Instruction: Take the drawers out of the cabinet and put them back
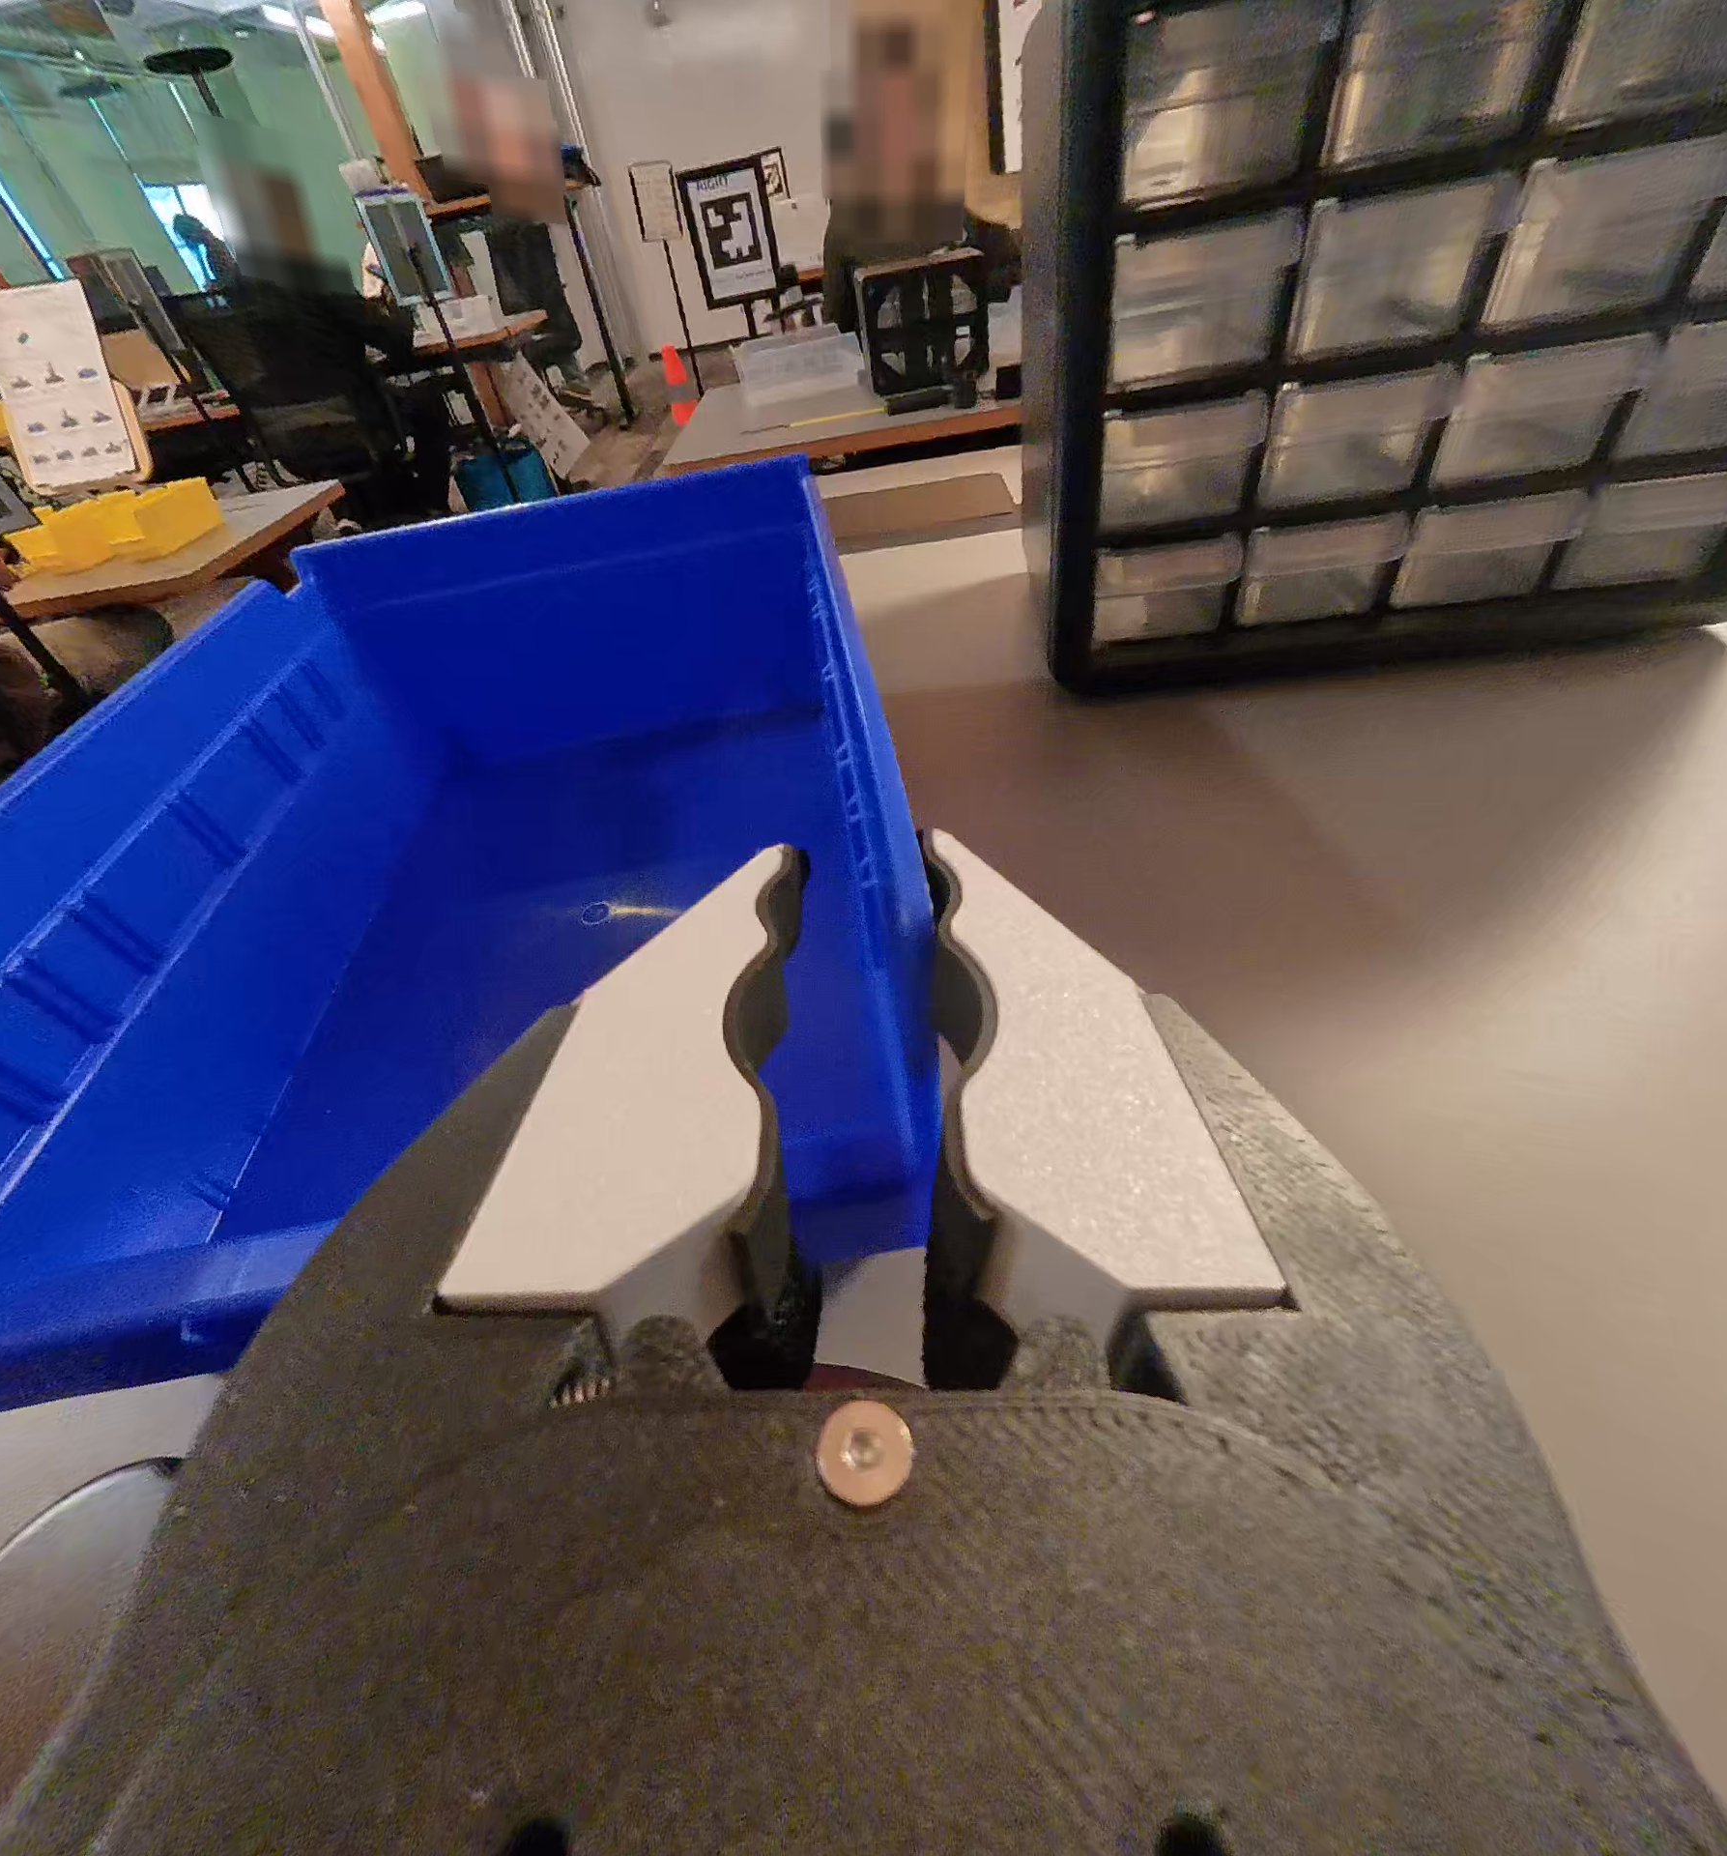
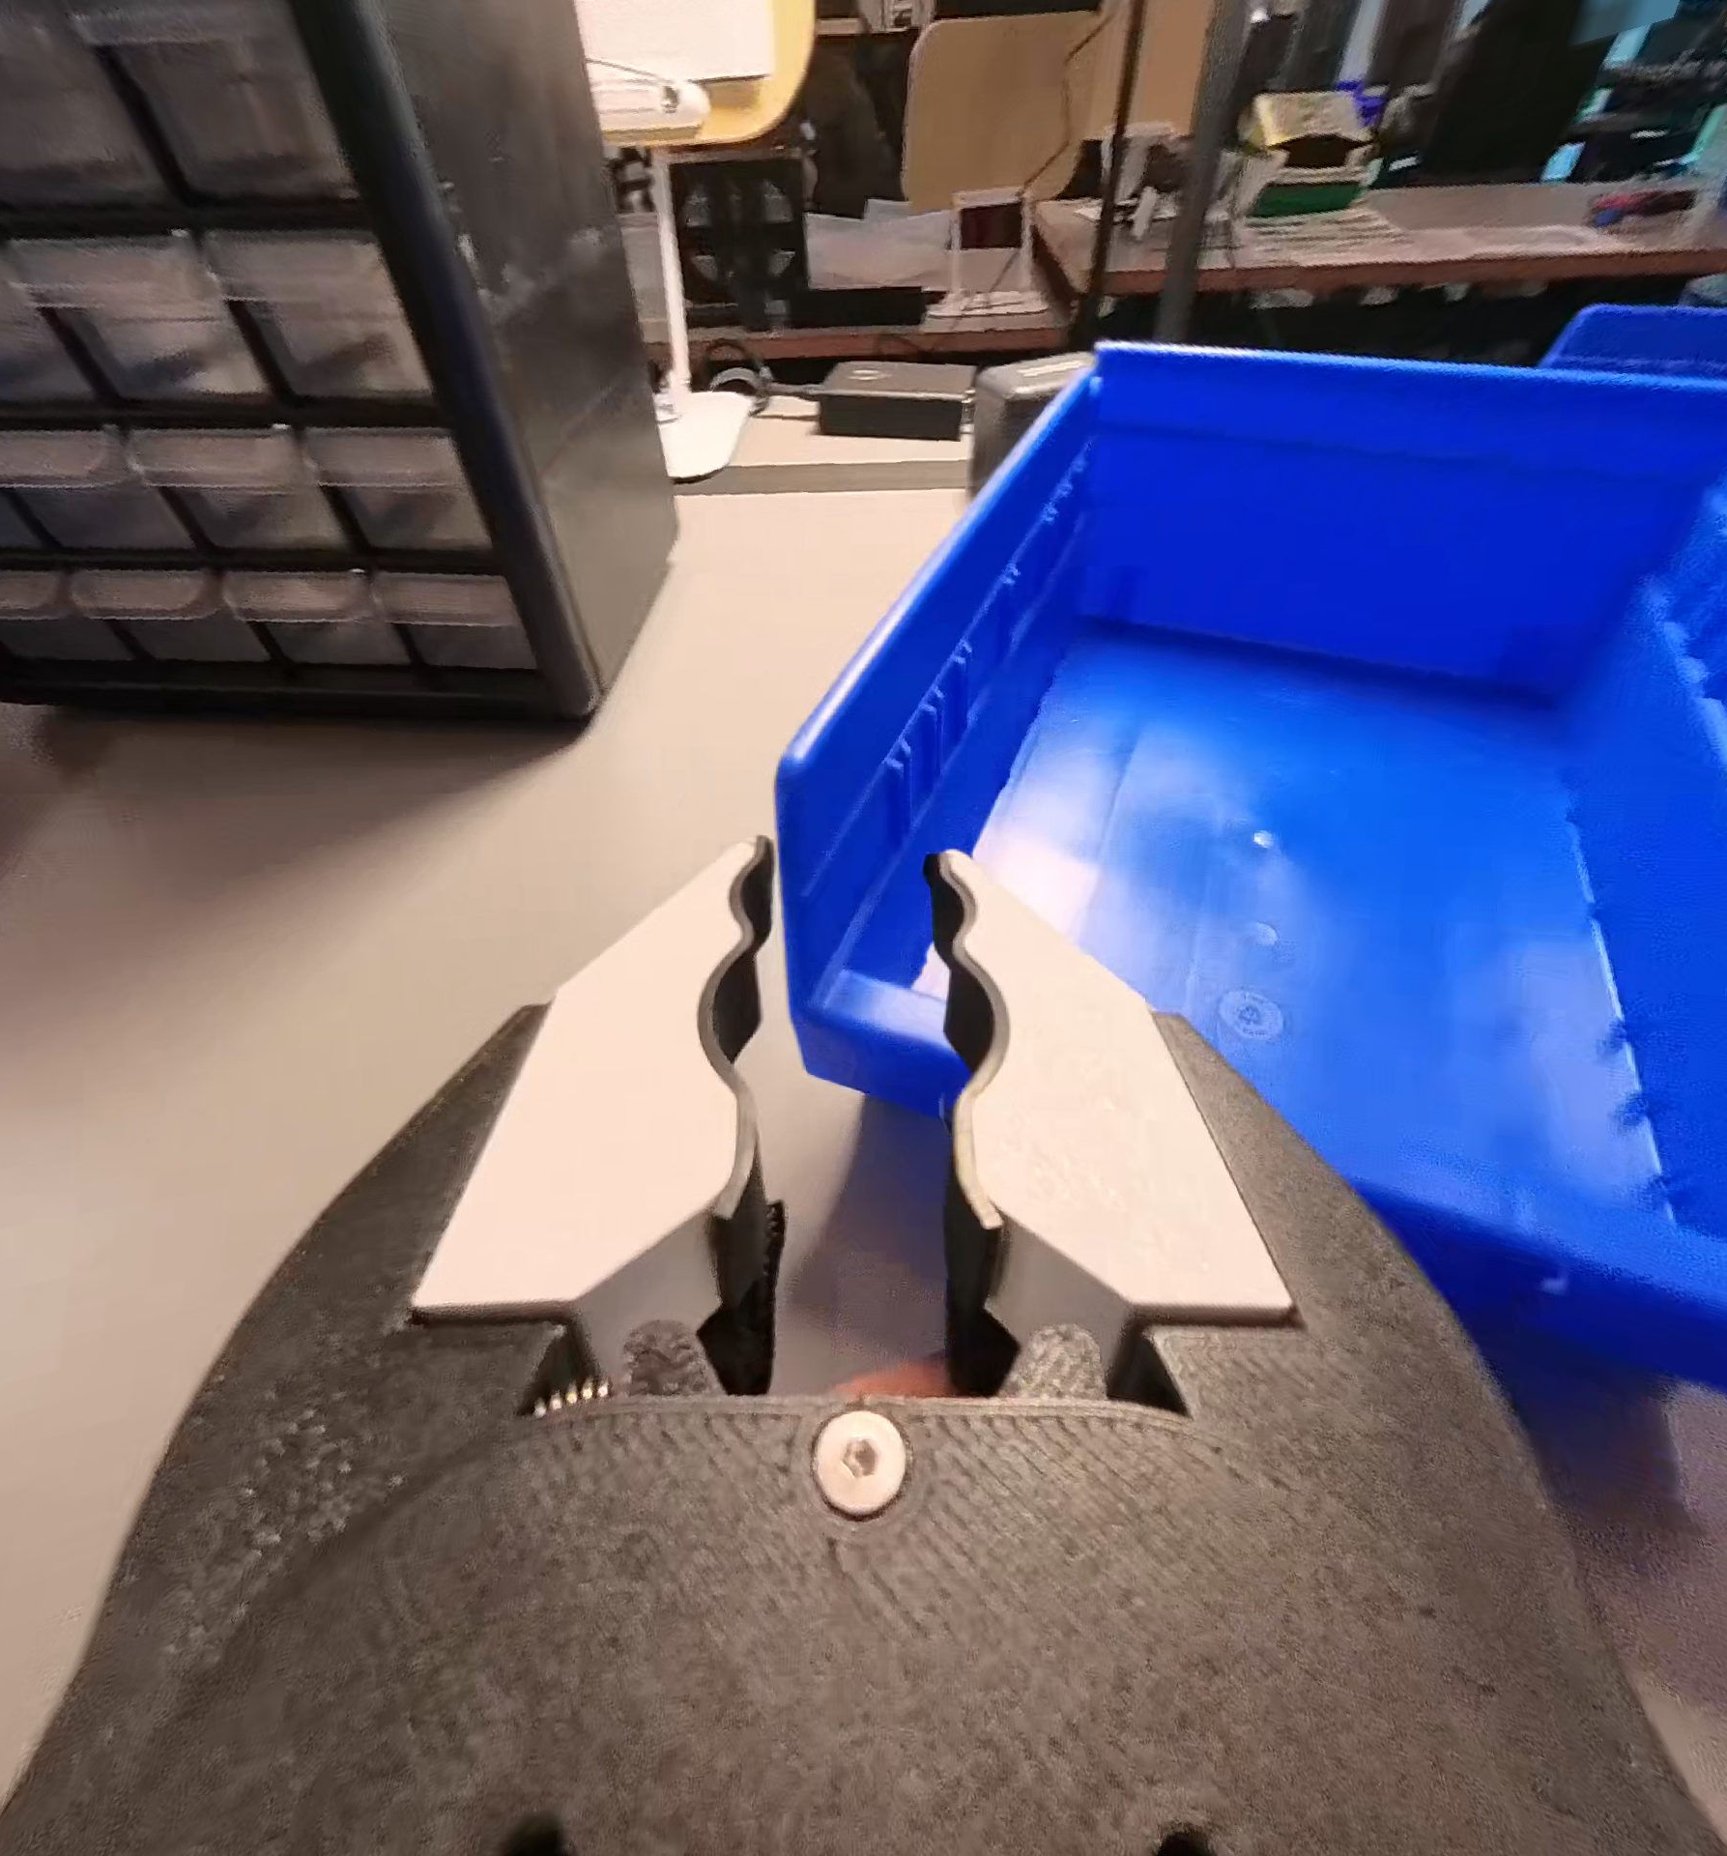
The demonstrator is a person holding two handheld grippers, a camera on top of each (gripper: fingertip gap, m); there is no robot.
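**Blue bins at both grippers, cabinet standing behind**

In the left wrist view, the right wall of a blue bin (image 1: pixel 417 904) is straddled by the left gripper (image 1: pixel 864 854). One finger (image 1: pixel 638 1105) is seen inside the bin, the other outside, and both pads are pressed against the wall, so the bin is gripped. The bin appears tilted on the desk (image 1: pixel 1391 1004).

In the right wrist view, the near left corner of a blue bin (image 2: pixel 1341 803) is straddled by the right gripper (image 2: pixel 849 864). A narrow gap is seen between the left finger (image 2: pixel 628 1105) and the wall; the bin is not yet clamped.

The cabinet (image 1: pixel 1391 331) stands upright on the desk beyond the bins, and its clear drawers (image 1: pixel 1361 452) are all seated in their slots. Much of the scene is blurred.
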